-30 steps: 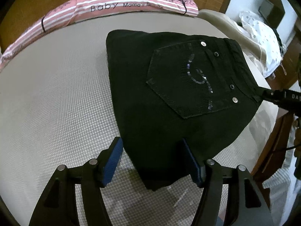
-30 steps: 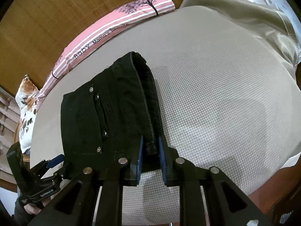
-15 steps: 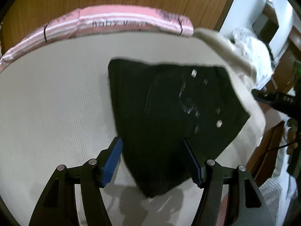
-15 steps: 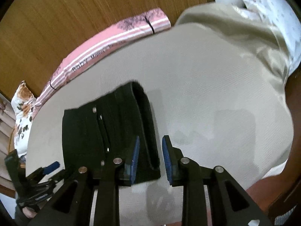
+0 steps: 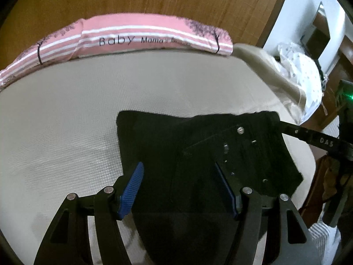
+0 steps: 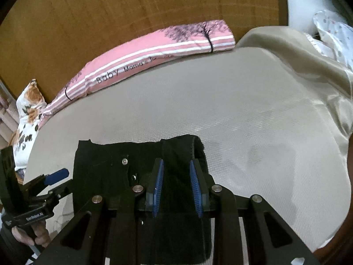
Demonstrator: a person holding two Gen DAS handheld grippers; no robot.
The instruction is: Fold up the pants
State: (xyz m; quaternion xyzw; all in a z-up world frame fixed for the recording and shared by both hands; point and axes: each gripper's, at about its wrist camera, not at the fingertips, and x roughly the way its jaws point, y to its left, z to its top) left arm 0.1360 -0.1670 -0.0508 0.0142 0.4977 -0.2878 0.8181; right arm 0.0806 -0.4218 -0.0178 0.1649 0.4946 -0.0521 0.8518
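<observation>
The folded black pants (image 5: 198, 154) lie on the beige bed, back pocket and rivets facing up. My left gripper (image 5: 178, 165) stands open above their near left part, its blue pads wide apart with the fabric below and between them. My right gripper (image 6: 176, 162) straddles the thick folded waistband edge of the pants (image 6: 106, 165). Its pads are a little apart and I see no squeeze on the cloth. In the left wrist view the right gripper (image 5: 308, 137) reaches the far right waistband corner. The right wrist view shows the left gripper (image 6: 58, 183) at the pants' left side, held by a hand (image 6: 33, 236).
A pink striped pillow (image 5: 143, 39) lies along the wooden headboard (image 5: 176, 0) at the far side of the bed (image 5: 66, 121). A beige blanket (image 6: 297, 55) is bunched at the far right, with white spotted cloth (image 5: 304, 72) beyond it. A floral pillow (image 6: 26, 114) lies at the far left.
My right gripper let go of the waistband edge and its pads parted. Both grippers shifted forward over the pants, which now sit lower in both views and run under the fingers.
</observation>
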